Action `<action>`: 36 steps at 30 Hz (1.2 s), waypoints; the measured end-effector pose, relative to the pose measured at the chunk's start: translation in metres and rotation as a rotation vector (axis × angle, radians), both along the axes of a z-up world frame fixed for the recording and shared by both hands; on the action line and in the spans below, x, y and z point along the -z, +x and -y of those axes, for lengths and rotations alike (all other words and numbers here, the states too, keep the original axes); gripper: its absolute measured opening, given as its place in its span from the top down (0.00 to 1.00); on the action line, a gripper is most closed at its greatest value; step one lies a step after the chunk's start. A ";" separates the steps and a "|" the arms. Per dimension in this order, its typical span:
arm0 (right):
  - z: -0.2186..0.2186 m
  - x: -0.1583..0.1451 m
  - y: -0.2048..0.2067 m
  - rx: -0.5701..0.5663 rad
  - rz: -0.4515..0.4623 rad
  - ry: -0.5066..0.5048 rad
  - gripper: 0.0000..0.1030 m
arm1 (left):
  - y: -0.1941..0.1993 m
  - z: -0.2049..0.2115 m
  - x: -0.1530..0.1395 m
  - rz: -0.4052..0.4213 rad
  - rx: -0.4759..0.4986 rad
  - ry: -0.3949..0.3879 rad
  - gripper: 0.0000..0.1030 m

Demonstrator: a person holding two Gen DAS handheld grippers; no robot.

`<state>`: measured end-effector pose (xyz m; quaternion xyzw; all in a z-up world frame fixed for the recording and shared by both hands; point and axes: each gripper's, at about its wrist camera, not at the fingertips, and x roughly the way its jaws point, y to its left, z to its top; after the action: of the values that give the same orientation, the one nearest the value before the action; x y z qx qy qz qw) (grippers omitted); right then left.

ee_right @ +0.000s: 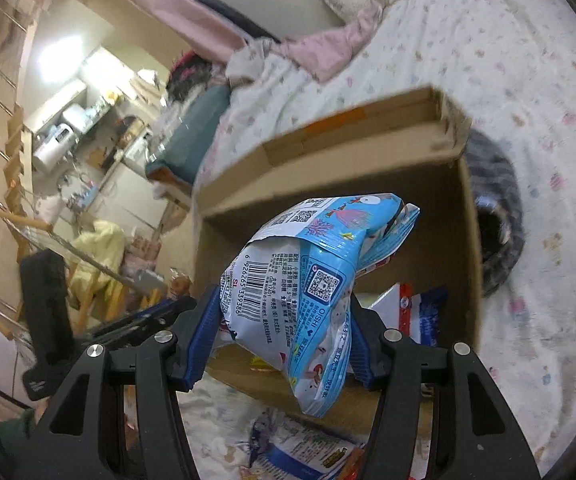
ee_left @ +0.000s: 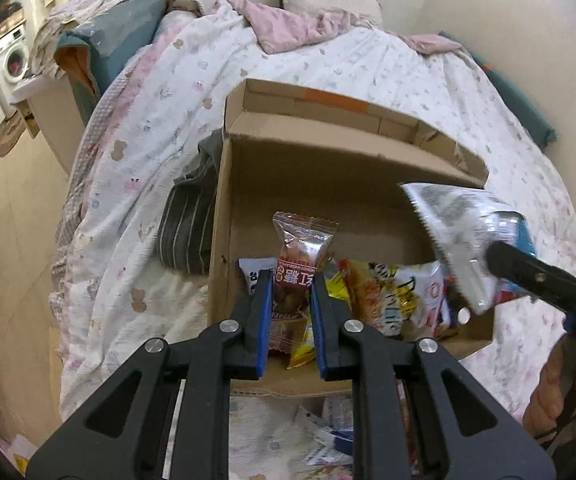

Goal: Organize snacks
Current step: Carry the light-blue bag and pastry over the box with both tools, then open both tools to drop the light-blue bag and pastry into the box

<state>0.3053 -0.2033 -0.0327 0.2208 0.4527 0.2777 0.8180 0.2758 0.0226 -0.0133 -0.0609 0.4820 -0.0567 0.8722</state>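
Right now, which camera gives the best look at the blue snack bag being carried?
The right wrist view: the blue snack bag fills the middle, clamped in the right gripper, barcode and printing readable. The left wrist view shows only its blurred silvery end at the right edge, over the cardboard box.

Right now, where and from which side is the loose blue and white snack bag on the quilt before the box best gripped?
Grip the loose blue and white snack bag at its flat edge, coming from above: it lies flat on the quilt, so pads can pinch only a thin edge.
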 end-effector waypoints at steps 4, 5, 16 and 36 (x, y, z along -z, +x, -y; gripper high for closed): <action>-0.012 0.021 0.011 -0.020 -0.060 -0.005 0.40 | 0.000 0.001 0.012 -0.010 0.024 0.038 0.85; -0.014 0.024 0.012 -0.023 -0.068 0.010 0.40 | 0.001 0.001 0.015 -0.021 0.026 0.032 0.85; 0.003 0.031 0.014 0.072 -0.103 0.048 0.10 | 0.005 0.007 0.018 -0.069 0.044 -0.025 0.84; 0.005 0.013 0.006 0.046 -0.033 0.000 0.10 | 0.001 0.013 0.020 -0.058 0.040 0.019 0.34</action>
<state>0.3110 -0.2083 -0.0454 0.2356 0.4609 0.2552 0.8166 0.2767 0.0096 -0.0332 -0.0443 0.5088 -0.0679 0.8571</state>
